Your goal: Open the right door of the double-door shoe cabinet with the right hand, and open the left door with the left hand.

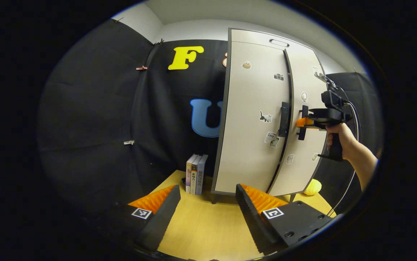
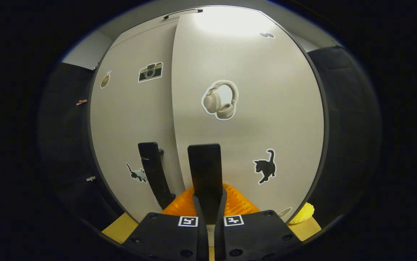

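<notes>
Tall off-white sticker-decorated double-door shoe cabinet point(image 1: 255, 119) at far edge of light wooden table point(image 1: 201, 228); right gripper point(image 2: 208, 203) clamped on right door's black vertical handle point(image 2: 204, 170); left gripper point(image 1: 206, 206) spread wide, empty; sticker lettering illegible.

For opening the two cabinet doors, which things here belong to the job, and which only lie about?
For the job:
- shoe cabinet
- right door and its handle, clamped by the right gripper
- left door and its handle
- left gripper, jaws open

Lying about:
- books
- yellow object
- wooden table
</notes>
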A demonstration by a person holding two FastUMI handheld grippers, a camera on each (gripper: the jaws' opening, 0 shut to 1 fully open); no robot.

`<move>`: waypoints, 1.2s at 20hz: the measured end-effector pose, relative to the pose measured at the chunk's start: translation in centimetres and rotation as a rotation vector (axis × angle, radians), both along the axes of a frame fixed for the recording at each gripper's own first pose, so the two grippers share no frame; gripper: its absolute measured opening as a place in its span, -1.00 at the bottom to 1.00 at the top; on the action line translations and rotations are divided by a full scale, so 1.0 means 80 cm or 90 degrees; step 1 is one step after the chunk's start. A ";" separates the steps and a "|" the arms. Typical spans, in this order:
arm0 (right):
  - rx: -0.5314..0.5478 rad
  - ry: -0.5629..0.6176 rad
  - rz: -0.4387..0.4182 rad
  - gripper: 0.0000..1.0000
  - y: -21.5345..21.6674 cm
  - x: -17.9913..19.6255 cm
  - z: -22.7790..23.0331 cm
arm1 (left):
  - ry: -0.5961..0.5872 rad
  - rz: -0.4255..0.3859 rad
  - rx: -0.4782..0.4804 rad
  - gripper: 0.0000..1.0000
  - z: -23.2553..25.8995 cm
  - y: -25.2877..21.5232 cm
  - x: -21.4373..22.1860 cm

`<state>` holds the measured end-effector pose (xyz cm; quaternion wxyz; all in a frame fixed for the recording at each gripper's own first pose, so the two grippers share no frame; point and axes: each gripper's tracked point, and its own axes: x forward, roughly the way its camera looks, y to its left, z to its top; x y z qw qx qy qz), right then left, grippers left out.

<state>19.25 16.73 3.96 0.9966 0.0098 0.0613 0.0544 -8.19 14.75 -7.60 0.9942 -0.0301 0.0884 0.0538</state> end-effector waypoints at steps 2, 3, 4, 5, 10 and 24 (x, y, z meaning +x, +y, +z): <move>0.002 -0.002 -0.003 -0.79 -0.003 -0.006 0.002 | 0.008 -0.015 0.020 0.89 -0.005 -0.009 -0.002; 0.000 -0.004 -0.001 -0.79 -0.004 -0.009 0.003 | 0.008 -0.024 0.023 0.90 -0.005 -0.017 -0.002; 0.000 -0.003 0.001 -0.79 -0.006 -0.012 0.003 | 0.007 -0.035 0.018 0.90 -0.008 -0.028 -0.002; 0.001 -0.003 0.002 -0.79 -0.008 -0.014 0.004 | 0.012 -0.048 0.012 0.90 -0.011 -0.040 0.000; 0.005 -0.009 0.030 -0.79 -0.012 -0.021 0.006 | -0.013 -0.070 0.029 0.90 0.013 -0.088 -0.005; 0.025 -0.014 0.183 -0.79 -0.036 -0.051 0.015 | -0.028 0.005 0.047 0.89 0.036 -0.225 -0.064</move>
